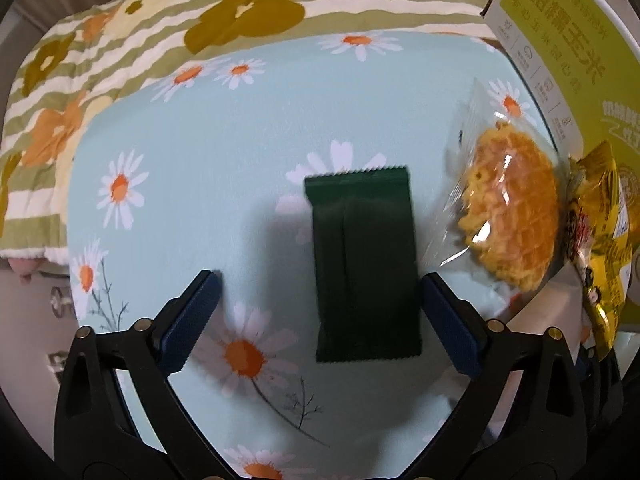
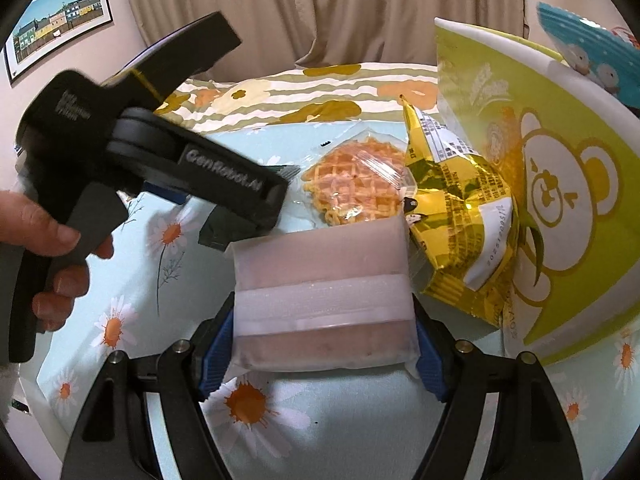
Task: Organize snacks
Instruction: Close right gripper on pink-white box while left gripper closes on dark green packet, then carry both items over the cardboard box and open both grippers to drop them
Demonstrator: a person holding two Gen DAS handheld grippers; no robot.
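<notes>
Now the green box (image 2: 560,168) fills the right side of the right view, with the gold bag (image 2: 452,216) and waffle (image 2: 352,188) leaning beside it. The right gripper (image 2: 324,344) clamps the pink pack (image 2: 324,288) at lower centre; I would keep it level when moving toward the box. The left gripper (image 1: 320,320) is wide open around the dark packet (image 1: 364,264) in the frame centre, right pad (image 1: 452,328) touching, so it should centre before closing.

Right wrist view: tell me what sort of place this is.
Probably a home room, perhaps a bedroom. Beige fabric curtains hang behind, a framed picture of coloured houses is on the wall, and a striped flower-print quilt lies beyond the pale blue daisy-print cloth.
</notes>
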